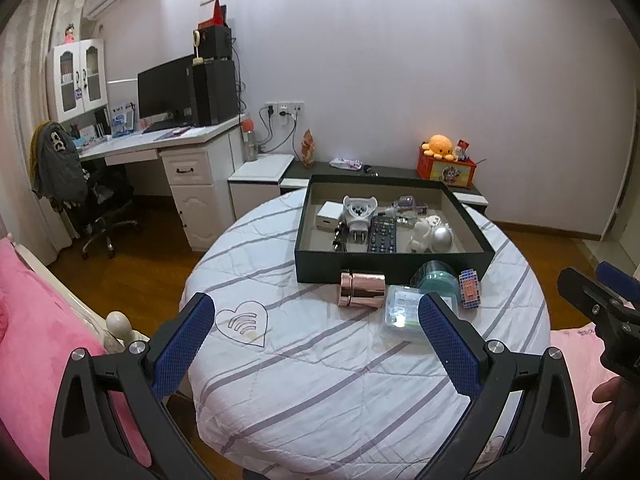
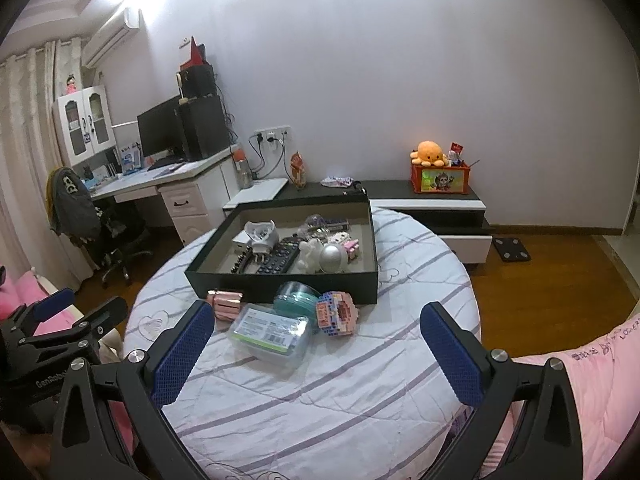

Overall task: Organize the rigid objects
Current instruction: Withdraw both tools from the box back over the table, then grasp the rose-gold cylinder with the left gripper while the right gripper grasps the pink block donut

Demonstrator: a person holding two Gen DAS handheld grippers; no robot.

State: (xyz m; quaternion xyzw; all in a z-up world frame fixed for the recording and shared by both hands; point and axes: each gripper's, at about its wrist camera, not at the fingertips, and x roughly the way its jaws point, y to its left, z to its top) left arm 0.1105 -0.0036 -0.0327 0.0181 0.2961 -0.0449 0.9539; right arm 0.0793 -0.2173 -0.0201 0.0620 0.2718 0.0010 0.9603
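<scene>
- Currently, both tools hang back from a round tabletop (image 1: 320,380) draped in striped cloth; the left tool (image 1: 316,334) and right tool (image 2: 316,340) each gape wide and carry nothing.
- Four items remain outside the box (image 1: 394,266), just beside its near wall: a rose-gold tin (image 1: 362,289), a teal jar (image 2: 297,299), a brick block (image 2: 336,314) and a clear case (image 2: 270,332).
- Inside the box lie a remote (image 1: 383,234), a plug (image 1: 359,216), a white cube (image 1: 327,216), a silver ball (image 1: 442,237) and smaller pieces.
- Risk: the tin lies on its side and looks slick; a pinch off its middle could send it rolling across the cloth.
- Risk: the case, jar and block sit touching or overlapping, so a finger reaching for one could shove its neighbours toward the edge.
- Risk: the box is already crowded, and a careless drop could land on the remote or the ball.
- Risk: the block, apparently built of small bricks, might break apart under a hard squeeze.
</scene>
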